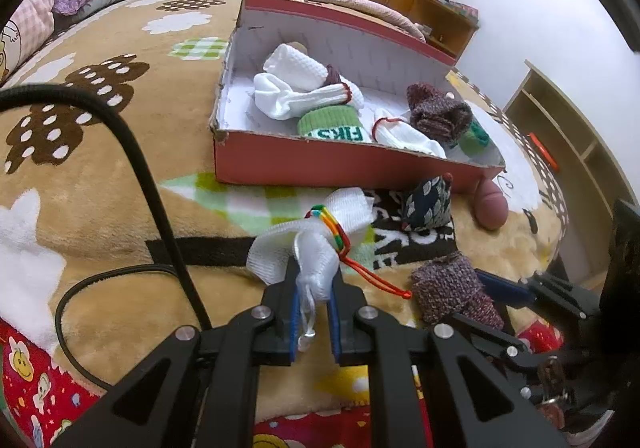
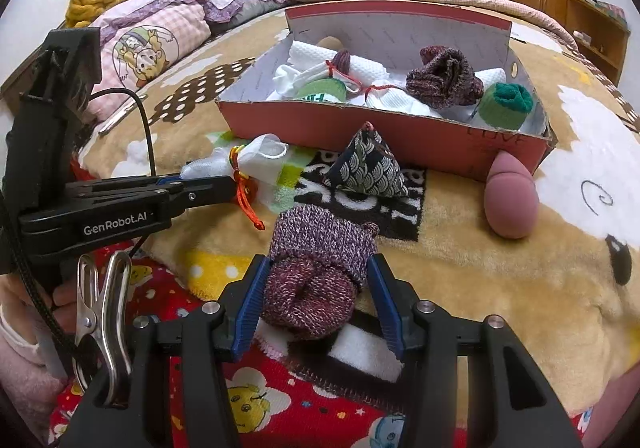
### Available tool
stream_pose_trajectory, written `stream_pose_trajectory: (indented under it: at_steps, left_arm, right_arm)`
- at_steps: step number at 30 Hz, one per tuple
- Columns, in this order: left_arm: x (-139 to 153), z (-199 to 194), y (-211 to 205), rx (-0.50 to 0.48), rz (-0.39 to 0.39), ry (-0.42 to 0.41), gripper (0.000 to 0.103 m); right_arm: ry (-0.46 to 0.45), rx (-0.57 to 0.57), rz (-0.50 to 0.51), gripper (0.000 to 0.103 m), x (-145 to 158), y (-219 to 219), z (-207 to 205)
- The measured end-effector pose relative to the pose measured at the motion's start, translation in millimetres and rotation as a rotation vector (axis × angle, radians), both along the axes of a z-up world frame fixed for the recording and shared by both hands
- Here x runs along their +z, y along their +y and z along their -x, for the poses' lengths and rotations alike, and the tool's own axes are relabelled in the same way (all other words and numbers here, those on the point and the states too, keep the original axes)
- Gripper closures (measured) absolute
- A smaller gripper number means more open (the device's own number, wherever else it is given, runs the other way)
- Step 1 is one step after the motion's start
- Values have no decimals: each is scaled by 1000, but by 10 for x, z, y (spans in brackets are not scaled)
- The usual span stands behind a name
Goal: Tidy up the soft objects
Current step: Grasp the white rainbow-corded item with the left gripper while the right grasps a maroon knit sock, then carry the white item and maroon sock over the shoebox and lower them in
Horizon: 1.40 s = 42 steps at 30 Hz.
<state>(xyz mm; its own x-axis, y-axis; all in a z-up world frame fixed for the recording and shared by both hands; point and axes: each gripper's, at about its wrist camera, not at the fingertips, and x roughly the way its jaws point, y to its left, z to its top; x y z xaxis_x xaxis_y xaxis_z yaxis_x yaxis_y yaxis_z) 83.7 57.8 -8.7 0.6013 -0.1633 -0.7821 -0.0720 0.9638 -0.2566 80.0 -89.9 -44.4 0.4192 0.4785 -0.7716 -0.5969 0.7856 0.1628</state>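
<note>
My left gripper (image 1: 314, 280) is shut on a white mesh pouch (image 1: 312, 236) tied with a rainbow and red cord, low over the bed in front of the red box (image 1: 340, 164). The pouch also shows in the right wrist view (image 2: 248, 160). A purple knitted sock roll (image 2: 316, 268) lies between the blue pads of my right gripper (image 2: 318, 288); the jaws stand close at its sides and contact is unclear. It also shows in the left wrist view (image 1: 452, 288). The box (image 2: 360, 124) holds white, green and purple rolled socks.
A dark patterned triangular pouch (image 2: 366, 164) and a pink egg-shaped sponge (image 2: 510, 200) lie on the blanket in front of the box. Pillows (image 2: 160, 36) sit at the bed's head. A black cable (image 1: 132, 152) crosses the left. A wooden shelf (image 1: 568, 136) stands beside the bed.
</note>
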Motion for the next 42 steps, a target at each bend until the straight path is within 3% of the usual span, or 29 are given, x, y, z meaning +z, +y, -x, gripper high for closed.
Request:
stream_pose_trajectory:
  at_steps: [10, 27, 42]
  left_arm:
    - [165, 70, -24, -4, 8, -41, 92]
    - [480, 84, -64, -2, 3, -98, 93]
    - [817, -266, -93, -15, -61, -155, 92]
  right_arm:
    - [-17, 11, -33, 74, 37, -72, 52]
    - [-68, 25, -112, 75, 320, -203, 79]
    - [-134, 5, -100, 75, 586, -278, -135]
